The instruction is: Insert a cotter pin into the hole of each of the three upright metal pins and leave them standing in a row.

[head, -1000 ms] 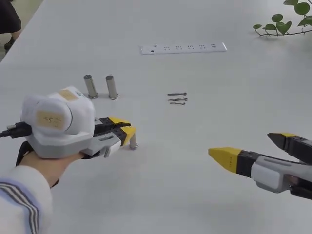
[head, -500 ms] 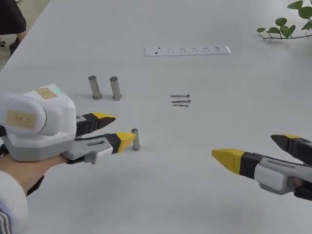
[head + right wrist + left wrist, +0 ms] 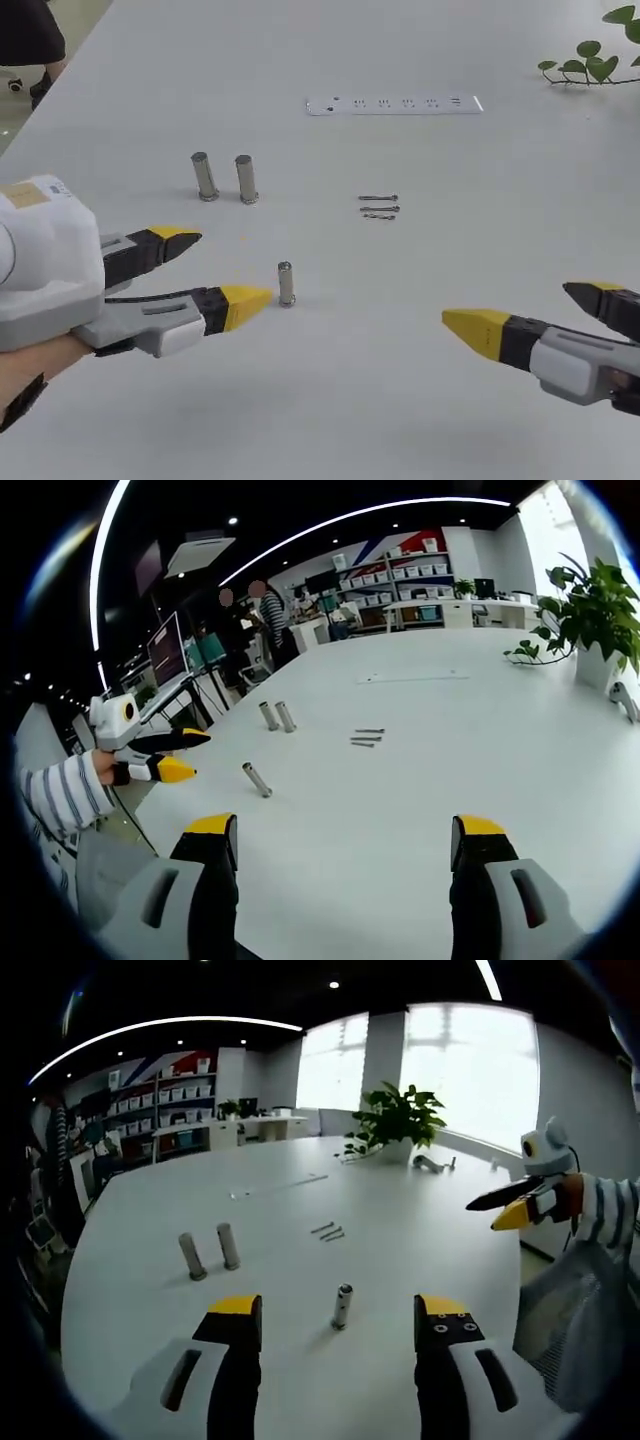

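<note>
The left gripper (image 3: pixel 228 265) has its jaws wide apart and empty; one upright metal pin (image 3: pixel 286 284) stands free on the worktop (image 3: pixel 400 400) just off their tips at 3 o'clock. From that pin, two more pins (image 3: pixel 245 179) stand at 11 o'clock and the cotter pins (image 3: pixel 379 205) lie at 1 o'clock. The right gripper (image 3: pixel 510 304) also has its jaws spread, touching nothing.

Open-plan office: long white table (image 3: pixel 400 390), shelves of storage bins (image 3: pixel 160 1110), monitors (image 3: pixel 165 648), potted plant (image 3: pixel 395 1122), large windows (image 3: pixel 470 1070).
</note>
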`<state>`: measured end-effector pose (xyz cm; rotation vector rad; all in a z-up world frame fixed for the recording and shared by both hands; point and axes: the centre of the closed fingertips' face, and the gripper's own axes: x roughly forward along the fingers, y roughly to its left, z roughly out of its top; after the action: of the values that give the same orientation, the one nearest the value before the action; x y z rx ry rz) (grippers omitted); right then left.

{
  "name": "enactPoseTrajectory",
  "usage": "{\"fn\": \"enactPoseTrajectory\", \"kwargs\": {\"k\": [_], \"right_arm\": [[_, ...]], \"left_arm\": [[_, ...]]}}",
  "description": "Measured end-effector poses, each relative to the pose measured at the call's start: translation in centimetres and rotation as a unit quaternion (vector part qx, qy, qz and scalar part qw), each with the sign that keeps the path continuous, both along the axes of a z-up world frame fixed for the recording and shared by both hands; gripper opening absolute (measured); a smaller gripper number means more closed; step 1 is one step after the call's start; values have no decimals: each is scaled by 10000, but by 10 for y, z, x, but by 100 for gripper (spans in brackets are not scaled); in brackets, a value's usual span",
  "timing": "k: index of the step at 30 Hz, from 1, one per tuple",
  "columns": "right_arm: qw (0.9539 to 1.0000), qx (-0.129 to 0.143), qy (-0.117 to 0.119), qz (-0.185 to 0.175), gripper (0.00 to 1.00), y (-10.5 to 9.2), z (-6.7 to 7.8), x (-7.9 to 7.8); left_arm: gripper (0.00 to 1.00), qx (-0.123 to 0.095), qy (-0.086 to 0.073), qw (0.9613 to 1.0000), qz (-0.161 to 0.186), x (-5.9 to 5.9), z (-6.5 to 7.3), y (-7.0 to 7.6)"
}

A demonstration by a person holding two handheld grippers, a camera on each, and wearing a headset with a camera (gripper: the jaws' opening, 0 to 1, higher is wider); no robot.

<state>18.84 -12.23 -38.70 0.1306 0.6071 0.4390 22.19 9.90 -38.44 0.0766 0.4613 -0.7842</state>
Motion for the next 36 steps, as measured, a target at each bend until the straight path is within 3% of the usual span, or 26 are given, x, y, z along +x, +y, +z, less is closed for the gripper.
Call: {"fn": "enactPoseTrajectory", "kwargs": {"k": [5,11,16,19,23,36], "right_arm": [[10000,-14,10,38,86,2,0,0],[9999,-52,30,88,86,4,0,0],[9998,-89,27,149,86,8,1,1],[9997,-112,37,194,86,10,1,2],[9994,-179,60,288,86,14,1,2],[9971,-430,137,613,85,20,0,17]], "left_arm": [[81,-57,32,9997,242,-5,-1,9],[91,-99,-89,9990,419,-10,1,19],[95,-357,-196,9976,554,-12,8,20],[99,-603,-126,9966,543,-16,10,17],[99,-799,-147,9951,567,-20,12,16],[99,-622,-32,9952,754,-24,1,29]]}}
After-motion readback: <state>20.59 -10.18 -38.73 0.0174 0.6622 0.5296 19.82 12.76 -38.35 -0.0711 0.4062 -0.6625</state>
